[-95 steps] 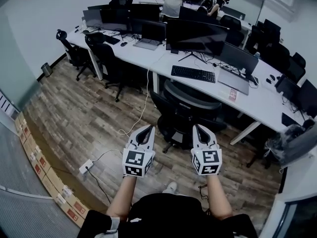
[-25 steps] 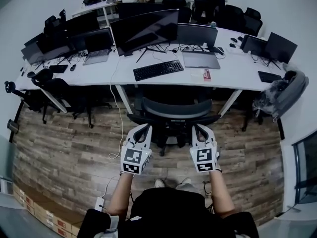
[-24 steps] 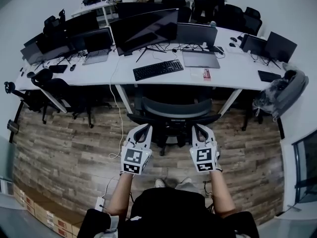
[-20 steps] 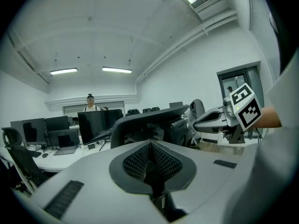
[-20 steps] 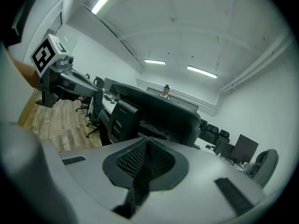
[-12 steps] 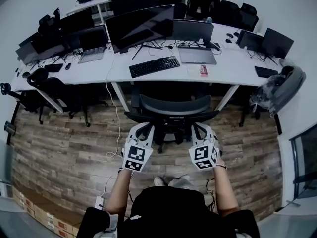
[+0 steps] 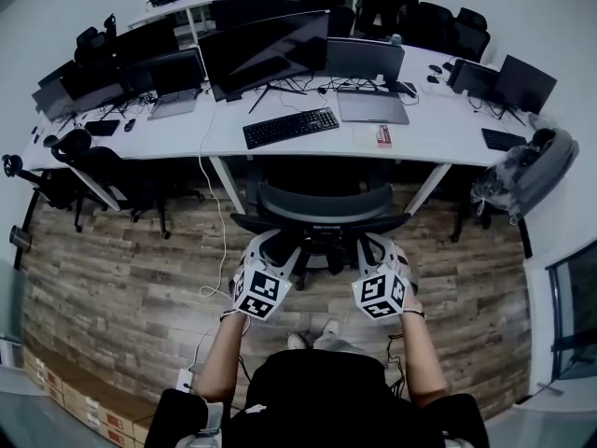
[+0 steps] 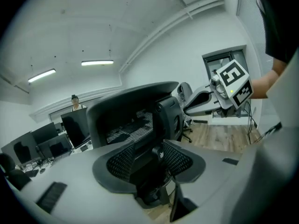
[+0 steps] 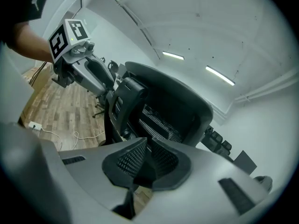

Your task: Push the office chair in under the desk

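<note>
The office chair [image 7: 322, 203] stands at the desk [image 7: 438, 133] edge (wood floor [image 7: 140, 269] open behind), left hand-held gripper [image 7: 275, 244] just opening, empty, right hand-held gripper [image 7: 374, 244] closed.

black chair [image 7: 322, 203], white desk [image 7: 438, 131] (brown wood-grain floor [image 7: 121, 278])

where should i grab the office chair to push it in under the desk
Grip the office chair by the top rim of its backrest, coming from behind, the side away from the desk. The backrest stands upright with its rear toward you and the seat points at the desk opening. The curved rim looks slim enough to pinch near each end, for a straight push.
</note>
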A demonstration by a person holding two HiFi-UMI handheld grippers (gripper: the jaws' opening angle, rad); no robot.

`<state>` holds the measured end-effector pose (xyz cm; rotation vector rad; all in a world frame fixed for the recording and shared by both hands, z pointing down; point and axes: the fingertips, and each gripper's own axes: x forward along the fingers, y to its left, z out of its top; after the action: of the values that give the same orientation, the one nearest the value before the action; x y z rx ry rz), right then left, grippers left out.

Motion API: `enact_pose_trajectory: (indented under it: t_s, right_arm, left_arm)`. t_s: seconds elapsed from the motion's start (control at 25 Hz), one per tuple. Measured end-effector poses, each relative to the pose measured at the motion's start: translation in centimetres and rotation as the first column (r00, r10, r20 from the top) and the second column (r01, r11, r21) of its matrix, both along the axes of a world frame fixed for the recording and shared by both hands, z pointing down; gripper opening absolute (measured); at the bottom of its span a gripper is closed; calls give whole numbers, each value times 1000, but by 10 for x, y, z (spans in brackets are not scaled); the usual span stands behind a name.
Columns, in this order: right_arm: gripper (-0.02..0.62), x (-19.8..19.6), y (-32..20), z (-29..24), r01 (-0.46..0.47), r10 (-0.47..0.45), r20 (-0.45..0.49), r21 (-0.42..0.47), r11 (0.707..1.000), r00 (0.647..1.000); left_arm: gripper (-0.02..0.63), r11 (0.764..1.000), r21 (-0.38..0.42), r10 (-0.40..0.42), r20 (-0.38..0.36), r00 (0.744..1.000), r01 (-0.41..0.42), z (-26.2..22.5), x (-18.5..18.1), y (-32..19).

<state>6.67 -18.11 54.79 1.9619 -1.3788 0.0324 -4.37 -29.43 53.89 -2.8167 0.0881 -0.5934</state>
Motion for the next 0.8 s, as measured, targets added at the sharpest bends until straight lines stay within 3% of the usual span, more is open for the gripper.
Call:
enact_pose_trajectory:
  t_s: [0.2, 0.44, 0.68, 0.8]
  right_arm:
    - [28, 7, -7, 7, 28, -29, -13, -34, 999, 999]
    - [39, 20, -18, 12, 70, -71, -14, -65, 995, 997]
    - [161, 34, -19, 25, 110, -113, -16, -129, 985, 993]
    - [235, 38, -20, 32, 129, -138, -37, -172, 977, 990]
  left_arm:
    - [229, 996, 76, 38, 73, 997, -43, 17, 7, 1]
    - [275, 995, 92, 23, 102, 995, -32, 25, 27, -8]
    - [314, 989, 134, 39, 156, 987, -60, 35, 47, -16]
    - [325, 976, 196, 58, 184, 981, -94, 38, 54, -21]
